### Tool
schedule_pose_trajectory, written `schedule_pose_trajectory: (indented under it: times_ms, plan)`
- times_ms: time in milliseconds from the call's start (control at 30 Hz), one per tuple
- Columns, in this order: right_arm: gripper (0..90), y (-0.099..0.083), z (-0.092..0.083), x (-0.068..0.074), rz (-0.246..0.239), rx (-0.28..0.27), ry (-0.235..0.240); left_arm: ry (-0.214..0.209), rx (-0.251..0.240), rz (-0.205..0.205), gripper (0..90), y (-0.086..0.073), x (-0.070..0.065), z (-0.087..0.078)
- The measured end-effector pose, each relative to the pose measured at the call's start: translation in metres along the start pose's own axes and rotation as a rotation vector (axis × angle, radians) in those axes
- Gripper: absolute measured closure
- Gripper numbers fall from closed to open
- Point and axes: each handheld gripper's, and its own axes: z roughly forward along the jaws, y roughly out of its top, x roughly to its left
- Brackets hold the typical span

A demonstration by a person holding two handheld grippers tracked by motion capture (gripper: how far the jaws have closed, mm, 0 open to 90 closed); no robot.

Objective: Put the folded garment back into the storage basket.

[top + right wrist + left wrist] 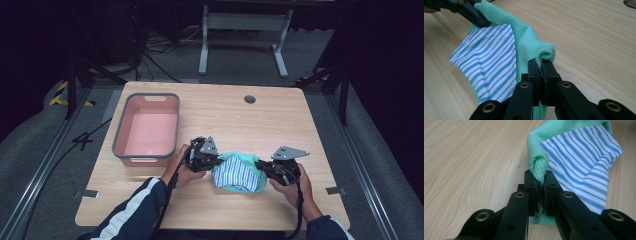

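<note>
Both tongs, left (216, 161) and right (261, 165), are clamped on the green-and-striped cloth (239, 173) at the table's (280, 125) six o'clock; the pink bin (146, 128) at ten o'clock holds nothing, so folding seems midway.

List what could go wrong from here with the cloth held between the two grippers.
1. The left gripper and the right gripper each pinch only a small bunched edge of the green cloth; a tug apart could pull a fold free.
2. The striped cloth lies loose on the green one with neither gripper's jaws on it, so it may slide off in a lift.
3. Carried to the pink bin, the hanging cloth could snag its rim.
</note>
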Motion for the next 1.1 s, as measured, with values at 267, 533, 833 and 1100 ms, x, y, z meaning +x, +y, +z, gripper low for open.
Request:
schedule_pose_trajectory:
  times_ms: [267, 533, 833, 1100]
  plan:
    - [87.2, 0.003, -0.002, 0.000, 0.012, -0.010, 0.003, 0.002, -0.011, -0.005, 83.7, 0.003, 0.001, -0.005]
    - [87.2, 0.014, -0.009, 0.003, 0.002, -0.031, -0.009, 0.001, -0.047, -0.024, 83.8, 0.008, 0.004, -0.021]
    - [87.3, 0.033, -0.009, 0.009, -0.018, -0.037, -0.018, 0.027, -0.056, -0.032, 83.8, 0.013, 0.010, -0.036]
    - [87.3, 0.059, -0.013, 0.014, -0.052, -0.051, -0.037, 0.073, -0.072, -0.014, 83.8, 0.019, 0.015, -0.054]
